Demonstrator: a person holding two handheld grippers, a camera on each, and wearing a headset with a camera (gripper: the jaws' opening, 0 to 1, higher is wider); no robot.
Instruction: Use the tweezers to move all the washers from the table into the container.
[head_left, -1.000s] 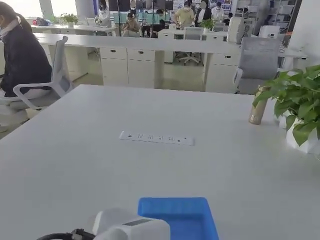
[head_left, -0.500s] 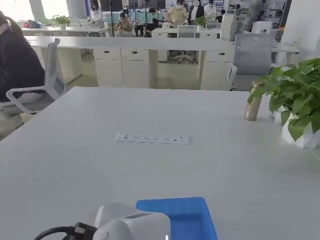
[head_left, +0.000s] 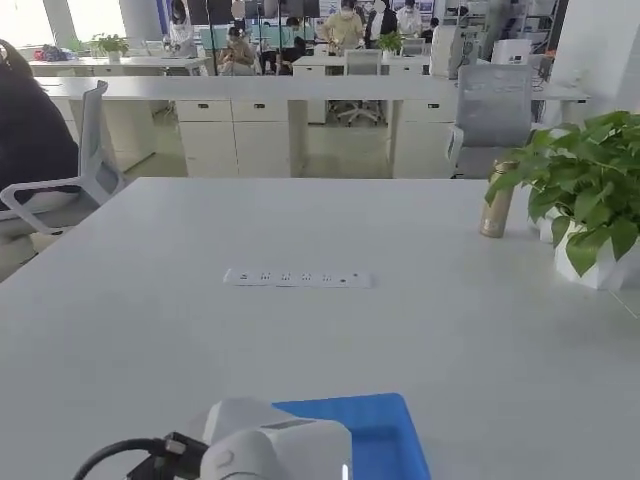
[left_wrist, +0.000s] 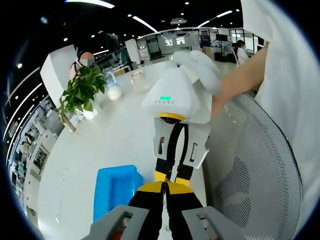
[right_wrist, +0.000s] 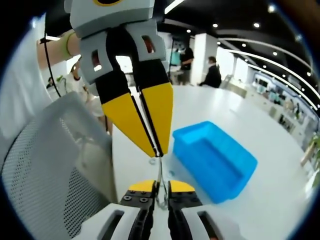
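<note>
The blue container (head_left: 385, 432) sits on the white table near its front edge, also seen as blue container (right_wrist: 215, 160) and blue container (left_wrist: 115, 187). My two grippers point at each other tip to tip beside it. The right gripper (right_wrist: 160, 189) is shut on thin metal tweezers (right_wrist: 160, 175). The left gripper (right_wrist: 159, 152) comes down from above, its yellow fingers (right_wrist: 127, 117) shut on the tweezers' far end. In the left gripper view the tips of the left gripper (left_wrist: 167, 187) meet the right gripper's. A gripper's white body (head_left: 270, 450) partly covers the container. I cannot make out any washers.
A white power strip (head_left: 297, 278) lies mid-table. A brass-coloured bottle (head_left: 494, 211) and a potted plant (head_left: 585, 205) stand at the far right. A mesh chair back (left_wrist: 255, 170) is close beside the grippers. People sit at desks beyond.
The head camera has shifted, so the table scene sits slightly differently. The white gripper body shows a little more at the bottom edge.
</note>
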